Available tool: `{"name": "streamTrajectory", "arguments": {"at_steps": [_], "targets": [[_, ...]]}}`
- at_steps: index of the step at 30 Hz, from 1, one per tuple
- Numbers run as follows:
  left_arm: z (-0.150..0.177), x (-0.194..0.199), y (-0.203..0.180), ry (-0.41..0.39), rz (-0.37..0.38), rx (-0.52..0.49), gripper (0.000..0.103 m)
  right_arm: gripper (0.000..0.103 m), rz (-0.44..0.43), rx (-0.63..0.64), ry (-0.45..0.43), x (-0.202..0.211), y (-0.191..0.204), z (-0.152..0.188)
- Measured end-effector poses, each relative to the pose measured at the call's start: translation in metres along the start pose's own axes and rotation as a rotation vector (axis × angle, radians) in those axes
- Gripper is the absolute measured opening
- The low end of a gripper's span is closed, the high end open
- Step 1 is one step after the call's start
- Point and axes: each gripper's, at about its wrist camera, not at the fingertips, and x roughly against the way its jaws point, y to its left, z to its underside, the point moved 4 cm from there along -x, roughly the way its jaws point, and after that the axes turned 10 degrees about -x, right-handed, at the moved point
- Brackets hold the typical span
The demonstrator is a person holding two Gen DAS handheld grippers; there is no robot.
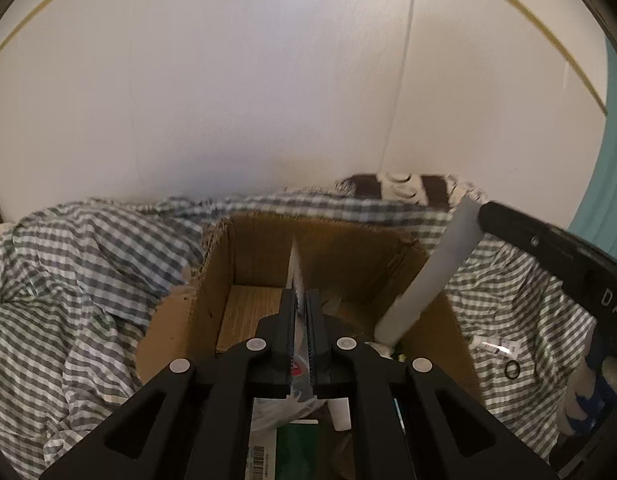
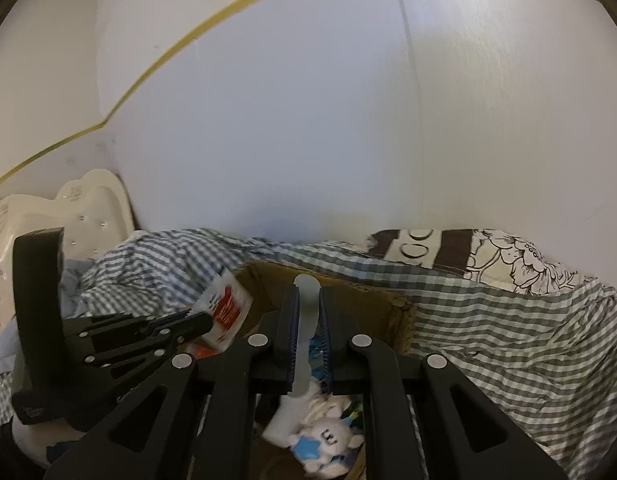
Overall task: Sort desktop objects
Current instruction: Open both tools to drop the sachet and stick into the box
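Note:
My left gripper is shut on a thin white packet with red print, held edge-on over an open cardboard box; the packet also shows in the right wrist view. My right gripper is shut on a flat pale grey strip, held over the same box. In the left wrist view the strip slants down into the box from the right gripper's black finger. A white and blue plush toy lies in the box below.
The box sits on a rumpled grey-and-white checked cloth. A small vial and a black ring lie on the cloth at right. A brown-striped pillow and a white headboard stand against the wall.

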Motion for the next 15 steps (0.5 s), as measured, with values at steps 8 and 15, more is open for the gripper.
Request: {"name": "streamTrajectory", "arguments": {"at_steps": [8,15], "targets": [[0.009,-0.013,-0.001,0.024,-0.043,0.026,0.078,0.014,0.048,0.013,-0.004,-0.01,-0.016,-0.001],[-0.001,0.009,-0.014,-0.003,-0.07,0.02,0.094,0.027,0.052,0.013,-0.03,0.017,-0.02,-0.007]]}}
